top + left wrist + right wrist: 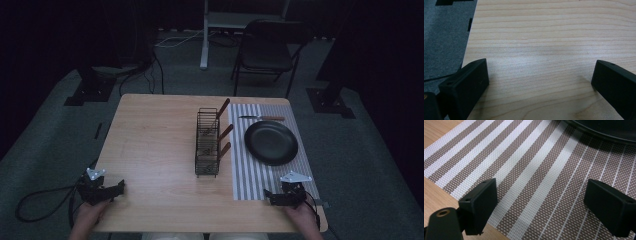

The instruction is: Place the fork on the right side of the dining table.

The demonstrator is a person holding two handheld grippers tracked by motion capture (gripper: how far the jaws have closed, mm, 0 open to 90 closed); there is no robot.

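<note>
The right gripper rests at the lower right of the high view, on the near end of the striped placemat, its jaws spread wide with nothing between them; in the right gripper view they stand apart over the brown and white weave. The left gripper sits at the lower left, over bare wood near the table edge, and its jaws are likewise spread and empty in the left gripper view, with only wood grain between them.

Nearest the right gripper is the black plate, lying flat on the placemat right of centre. It is round, dark and matte, with a shallow raised rim; its near edge crosses the top right of the right gripper view.

Beyond the plate, toward the upper part of the high view, a knife with a wooden handle lies crosswise on the placemat. Just left of the mat stands a black wire rack holding three wooden-handled utensils that lean out to the right.

The likely step is a reach forward from rest. To do it well, the right gripper should travel low and level along the mat, keep its jaws wide, and meet the plate at the rim, since a flat plate offers no other purchase. It should stay clear of the leaning handles.
</note>
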